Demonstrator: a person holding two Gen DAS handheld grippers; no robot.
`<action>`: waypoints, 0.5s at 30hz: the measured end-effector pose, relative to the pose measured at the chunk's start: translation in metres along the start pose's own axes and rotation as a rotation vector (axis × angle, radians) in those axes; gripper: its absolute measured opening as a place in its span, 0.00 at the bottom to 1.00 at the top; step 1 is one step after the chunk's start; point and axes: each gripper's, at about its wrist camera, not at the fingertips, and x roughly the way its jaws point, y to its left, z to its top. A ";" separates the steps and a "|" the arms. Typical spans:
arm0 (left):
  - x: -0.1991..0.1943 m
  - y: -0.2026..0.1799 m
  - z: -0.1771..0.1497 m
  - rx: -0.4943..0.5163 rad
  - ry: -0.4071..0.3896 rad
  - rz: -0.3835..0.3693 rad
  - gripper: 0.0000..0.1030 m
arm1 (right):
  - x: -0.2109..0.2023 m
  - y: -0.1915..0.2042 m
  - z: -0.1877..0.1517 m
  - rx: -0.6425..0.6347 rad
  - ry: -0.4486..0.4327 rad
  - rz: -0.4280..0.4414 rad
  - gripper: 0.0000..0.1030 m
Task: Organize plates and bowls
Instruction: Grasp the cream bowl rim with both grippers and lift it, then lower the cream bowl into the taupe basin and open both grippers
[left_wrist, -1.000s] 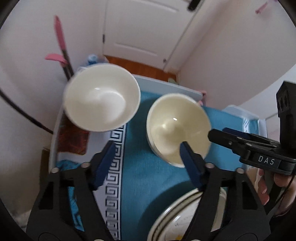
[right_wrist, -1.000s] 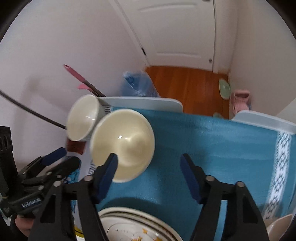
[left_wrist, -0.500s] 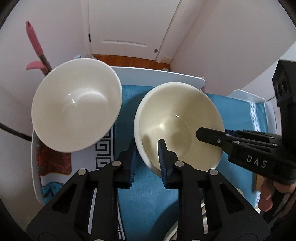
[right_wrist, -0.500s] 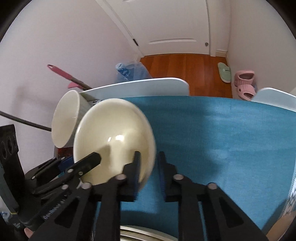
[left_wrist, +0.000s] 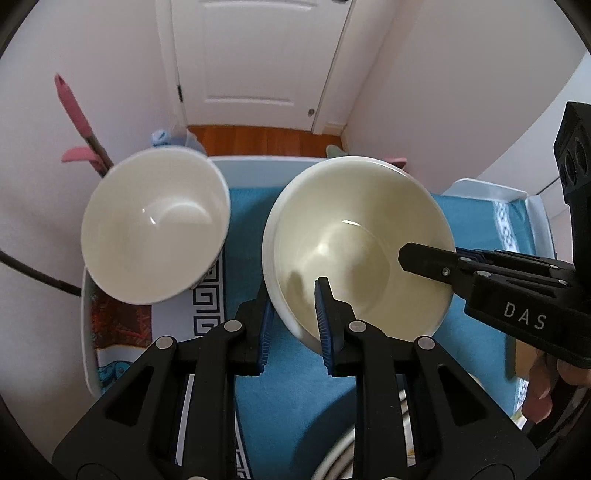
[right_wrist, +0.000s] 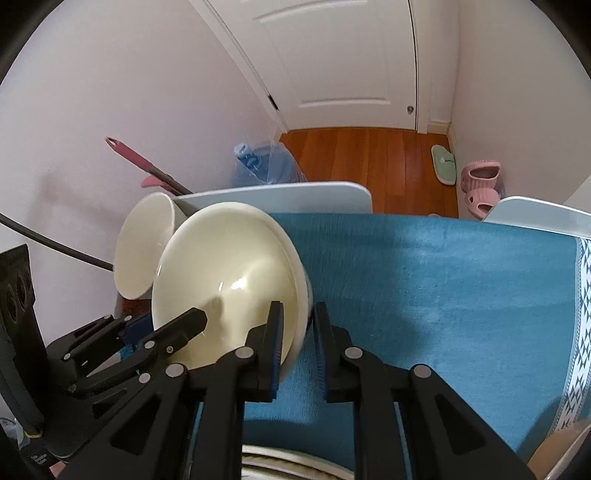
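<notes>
A cream bowl (left_wrist: 362, 243) is held above the blue cloth by both grippers. My left gripper (left_wrist: 293, 321) is shut on its near left rim. My right gripper (right_wrist: 297, 347) is shut on its right rim and shows in the left wrist view (left_wrist: 436, 262) reaching in from the right. The bowl also shows in the right wrist view (right_wrist: 229, 280). A white bowl (left_wrist: 155, 225) stands to its left on the table, also seen in the right wrist view (right_wrist: 142, 247). A stack of plates (left_wrist: 340, 454) lies below, mostly hidden.
The table is covered by a blue cloth (right_wrist: 443, 288) with patterned borders. White chair backs (right_wrist: 280, 197) stand at the far edge. A pink-handled mop (left_wrist: 74, 110) leans on the left wall. Slippers (right_wrist: 480, 177) and a water bottle (right_wrist: 262, 166) lie on the wooden floor.
Both grippers went from open to shut on the cream bowl's rim and lifted it. The bowl now sits closer and higher in both views.
</notes>
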 end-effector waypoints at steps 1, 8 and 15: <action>-0.005 -0.003 -0.002 0.004 -0.011 0.001 0.19 | -0.006 -0.001 -0.002 -0.001 -0.009 0.004 0.14; -0.057 -0.050 -0.008 0.025 -0.083 0.013 0.19 | -0.065 -0.013 -0.013 -0.021 -0.087 0.031 0.14; -0.100 -0.121 -0.021 0.036 -0.140 0.000 0.19 | -0.140 -0.044 -0.038 -0.028 -0.161 0.019 0.14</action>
